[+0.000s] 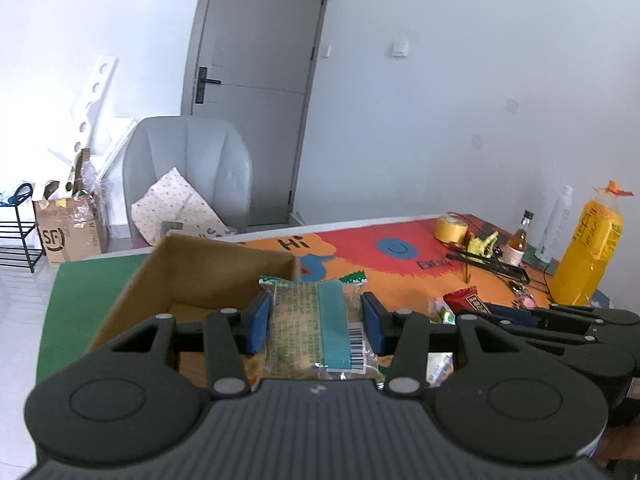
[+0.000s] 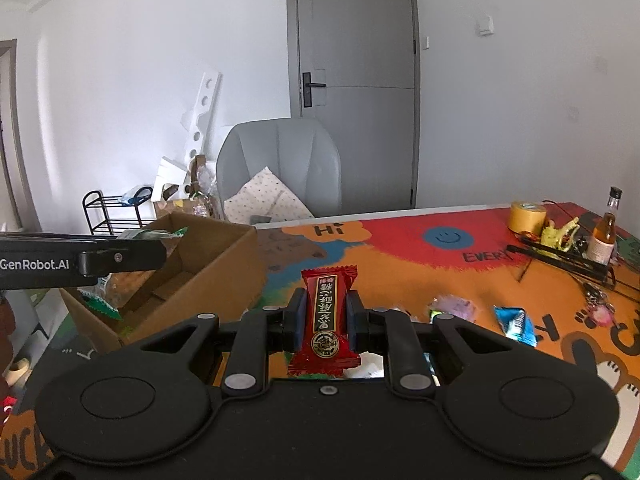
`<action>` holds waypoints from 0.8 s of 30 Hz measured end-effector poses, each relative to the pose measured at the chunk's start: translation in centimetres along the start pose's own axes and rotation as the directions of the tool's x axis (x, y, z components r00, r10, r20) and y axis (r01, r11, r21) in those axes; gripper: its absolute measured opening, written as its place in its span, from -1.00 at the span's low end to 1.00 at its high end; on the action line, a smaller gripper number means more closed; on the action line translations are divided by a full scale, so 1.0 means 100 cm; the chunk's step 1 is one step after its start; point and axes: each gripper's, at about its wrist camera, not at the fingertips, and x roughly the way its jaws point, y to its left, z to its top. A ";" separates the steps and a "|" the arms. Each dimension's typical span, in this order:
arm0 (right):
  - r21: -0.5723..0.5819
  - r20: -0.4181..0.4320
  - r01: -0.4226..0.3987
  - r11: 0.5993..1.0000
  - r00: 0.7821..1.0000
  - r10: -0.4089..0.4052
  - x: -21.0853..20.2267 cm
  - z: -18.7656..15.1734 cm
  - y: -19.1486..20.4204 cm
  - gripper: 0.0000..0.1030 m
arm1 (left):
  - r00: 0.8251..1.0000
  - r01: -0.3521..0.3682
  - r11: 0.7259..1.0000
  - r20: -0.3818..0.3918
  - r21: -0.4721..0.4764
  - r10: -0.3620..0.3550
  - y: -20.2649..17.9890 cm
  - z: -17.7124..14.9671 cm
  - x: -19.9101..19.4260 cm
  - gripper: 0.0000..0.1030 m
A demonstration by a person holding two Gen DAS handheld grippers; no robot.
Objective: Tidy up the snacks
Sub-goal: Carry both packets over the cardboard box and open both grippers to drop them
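The left gripper (image 1: 316,322) is clamped on a clear packet with a teal stripe and barcode (image 1: 316,328), held above the open cardboard box (image 1: 192,268) at its 11 o'clock. The right gripper (image 2: 326,320) pinches a glossy red wrapped snack (image 2: 326,316) upright over the table mat (image 2: 400,272).

The cardboard box (image 2: 168,272) sits on the table (image 2: 400,280) at mid-left of the right wrist frame; tape roll (image 2: 527,217) and small bottle (image 2: 606,232) stand far right.
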 end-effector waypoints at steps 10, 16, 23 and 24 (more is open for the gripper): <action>-0.016 0.009 -0.021 1.000 1.000 0.021 0.013 0.015 0.026 -0.64 | 0.999 -0.048 0.998 0.018 -0.042 0.049 0.043 0.003 -0.004 -0.08; 0.009 -0.019 -0.113 0.994 0.993 0.113 0.023 0.026 0.043 -0.64 | 0.996 -0.090 0.993 0.009 -0.081 0.091 0.071 0.006 0.000 -0.08; -0.024 -0.036 -0.160 0.987 0.987 0.160 0.040 0.034 0.068 -0.64 | 0.992 -0.125 0.986 -0.004 -0.110 0.125 0.091 0.005 0.007 0.02; -0.026 -0.038 -0.165 0.986 0.986 0.164 0.043 0.035 0.072 -0.64 | 0.992 -0.125 0.985 -0.005 -0.115 0.126 0.093 0.005 0.007 0.05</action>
